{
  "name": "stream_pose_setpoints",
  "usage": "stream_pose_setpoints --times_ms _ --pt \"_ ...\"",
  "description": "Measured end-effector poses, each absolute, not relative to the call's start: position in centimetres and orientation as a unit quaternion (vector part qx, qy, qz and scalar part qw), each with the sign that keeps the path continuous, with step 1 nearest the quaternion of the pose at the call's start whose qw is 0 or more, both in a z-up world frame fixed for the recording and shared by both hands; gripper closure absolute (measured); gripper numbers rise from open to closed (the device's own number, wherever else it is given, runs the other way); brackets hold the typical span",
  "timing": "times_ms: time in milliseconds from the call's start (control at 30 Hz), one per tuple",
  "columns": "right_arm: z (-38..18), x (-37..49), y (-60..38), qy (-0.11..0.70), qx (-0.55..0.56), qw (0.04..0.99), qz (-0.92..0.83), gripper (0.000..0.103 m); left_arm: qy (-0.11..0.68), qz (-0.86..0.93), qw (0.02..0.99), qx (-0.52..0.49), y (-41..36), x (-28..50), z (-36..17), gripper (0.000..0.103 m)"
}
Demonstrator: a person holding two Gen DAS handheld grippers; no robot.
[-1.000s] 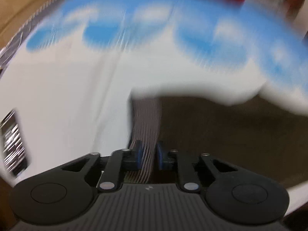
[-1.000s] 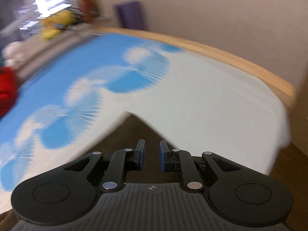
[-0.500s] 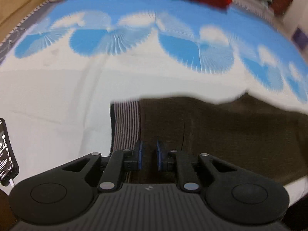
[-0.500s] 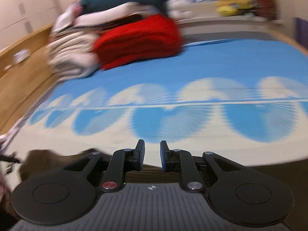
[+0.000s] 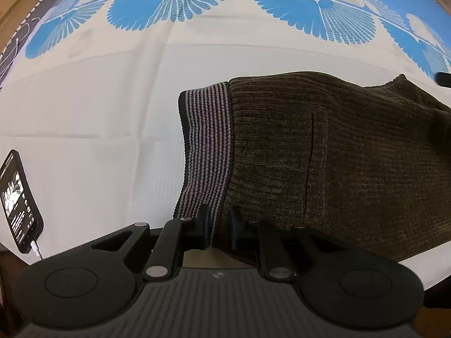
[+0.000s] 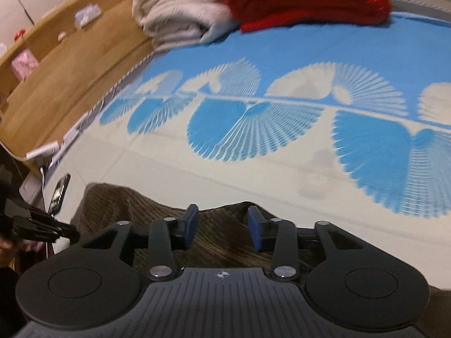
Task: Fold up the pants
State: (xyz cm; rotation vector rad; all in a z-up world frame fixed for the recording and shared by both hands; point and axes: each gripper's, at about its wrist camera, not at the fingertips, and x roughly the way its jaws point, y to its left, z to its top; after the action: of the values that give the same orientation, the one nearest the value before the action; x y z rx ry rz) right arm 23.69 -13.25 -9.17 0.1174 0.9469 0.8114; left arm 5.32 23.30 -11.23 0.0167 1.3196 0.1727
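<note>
The dark olive-brown ribbed knit pants (image 5: 324,163) lie flat on the bed's blue-and-cream sheet with fan pattern (image 5: 84,107), near its front edge, w/ the grey-and-black striped waistband (image 5: 205,152) at their left end. The left hand-held gripper (image 5: 218,229) is closed on the near corner of this waistband; its blue pads pinch the cloth, probably to keep that end anchored so the pants don't slide during the fold. The right hand-held gripper (image 6: 222,229) hovers just above the pants further along the leg side; its jaws have just been opening, and no cloth is between them, only below. I judge it is preparing to take a new hold for the next fold. A black smartphone w/ white cable (image 5: 21,205) lies left of the waistband, well apart. Folded red and beige blankets (image 6: 253,2) sit far behind the pants, so the folding area is free.
</note>
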Motion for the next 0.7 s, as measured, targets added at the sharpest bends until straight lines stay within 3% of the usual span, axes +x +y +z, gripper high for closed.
stream_pose_setpoints --times_ms 267,300,333,400,500,700 --pt "-13.5 25.5 -10.2 0.499 0.008 0.770 0.398 0.060 0.610 0.073 0.789 0.000 23.6 5.2 -11.2 0.086" --pt "-13.5 25.4 -9.9 0.495 -0.005 0.771 0.401 0.068 0.610 0.073 0.789 0.000 23.6 5.3 -11.2 0.086" --pt "-13.2 25.3 -9.8 0.480 -0.020 0.779 0.402 0.099 0.609 0.072 0.790 -0.001 23.7 5.2 -11.2 0.086" --pt "-10.5 25.9 -10.9 0.398 0.007 0.835 0.380 0.103 0.609 0.070 0.790 -0.001 23.8 5.2 -11.2 0.086" --pt "-8.3 27.9 -13.5 0.365 0.143 0.854 0.341 0.103 0.609 0.068 0.790 0.000 23.9 5.2 -11.2 0.086" --pt "-10.4 27.5 -13.8 0.435 0.099 0.829 0.337 0.098 0.608 0.067 0.791 0.007 23.7 5.1 -11.1 0.086"
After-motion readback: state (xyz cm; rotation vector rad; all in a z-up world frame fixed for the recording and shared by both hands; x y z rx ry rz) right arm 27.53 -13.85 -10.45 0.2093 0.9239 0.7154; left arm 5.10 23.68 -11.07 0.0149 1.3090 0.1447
